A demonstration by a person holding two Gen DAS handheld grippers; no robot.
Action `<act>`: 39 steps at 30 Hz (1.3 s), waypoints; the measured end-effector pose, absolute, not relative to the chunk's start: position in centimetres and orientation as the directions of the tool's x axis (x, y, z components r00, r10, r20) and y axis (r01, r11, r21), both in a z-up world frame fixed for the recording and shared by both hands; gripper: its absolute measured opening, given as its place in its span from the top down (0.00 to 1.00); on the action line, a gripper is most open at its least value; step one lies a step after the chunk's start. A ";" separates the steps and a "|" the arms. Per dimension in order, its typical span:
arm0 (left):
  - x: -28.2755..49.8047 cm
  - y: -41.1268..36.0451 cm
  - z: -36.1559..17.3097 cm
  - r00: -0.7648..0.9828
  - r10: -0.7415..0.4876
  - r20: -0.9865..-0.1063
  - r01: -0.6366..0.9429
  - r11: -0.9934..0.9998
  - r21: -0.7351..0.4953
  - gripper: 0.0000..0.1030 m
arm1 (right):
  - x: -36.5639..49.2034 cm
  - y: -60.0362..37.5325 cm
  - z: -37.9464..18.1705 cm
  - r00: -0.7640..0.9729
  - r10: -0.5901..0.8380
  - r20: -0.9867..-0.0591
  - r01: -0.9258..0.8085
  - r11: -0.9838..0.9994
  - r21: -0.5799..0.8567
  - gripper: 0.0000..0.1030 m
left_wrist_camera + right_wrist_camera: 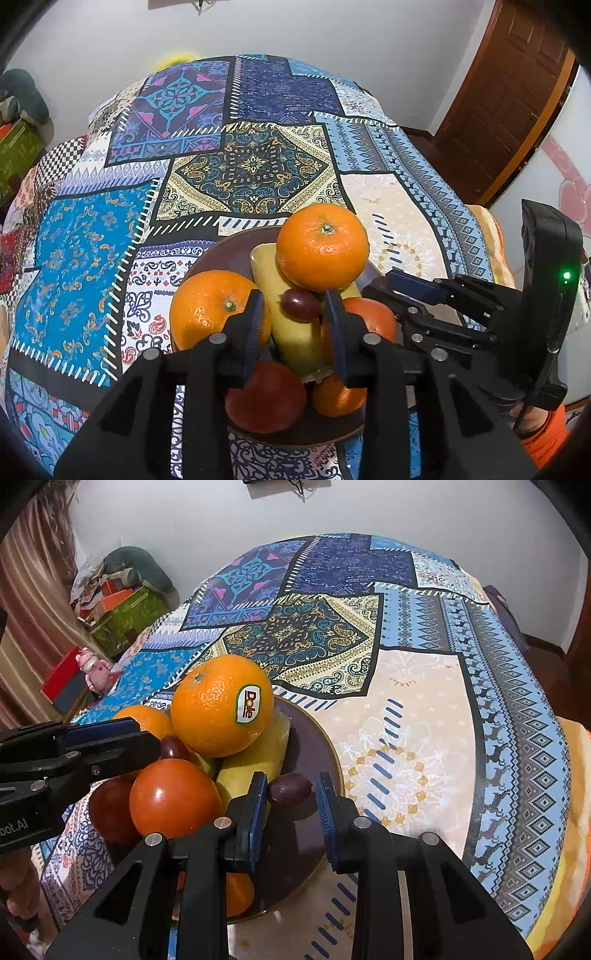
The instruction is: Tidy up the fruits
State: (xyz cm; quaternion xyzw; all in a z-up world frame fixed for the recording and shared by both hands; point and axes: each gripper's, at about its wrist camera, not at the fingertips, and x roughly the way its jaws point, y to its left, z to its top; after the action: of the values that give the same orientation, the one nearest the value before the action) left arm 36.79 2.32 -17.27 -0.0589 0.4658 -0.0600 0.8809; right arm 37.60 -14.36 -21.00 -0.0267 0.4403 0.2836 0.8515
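Note:
A dark brown plate holds a pile of fruit. An orange with a Dole sticker sits on top of a banana. Another orange lies at the left, a tomato and a dark red fruit nearer me. A dark grape rests on the banana between my left gripper's open fingers. A second grape lies on the plate between my right gripper's open fingers.
A patchwork-patterned cloth covers the table. Boxes and clutter stand on the floor at the far left. A wooden door is at the right. The right gripper's body sits close beside the plate.

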 end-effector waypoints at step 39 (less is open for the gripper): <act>10.0 1.2 3.4 0.958 -0.046 -0.283 0.030 0.998 -0.058 0.44 | 15.8 -19.7 -0.1 0.772 0.560 -0.301 -0.555 0.825 0.111 0.40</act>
State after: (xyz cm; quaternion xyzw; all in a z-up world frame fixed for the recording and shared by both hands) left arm 10.01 1.17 3.37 -0.0267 0.1438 -0.0191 0.9891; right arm 15.79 -19.69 -0.14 0.0080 0.1627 0.2960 0.9412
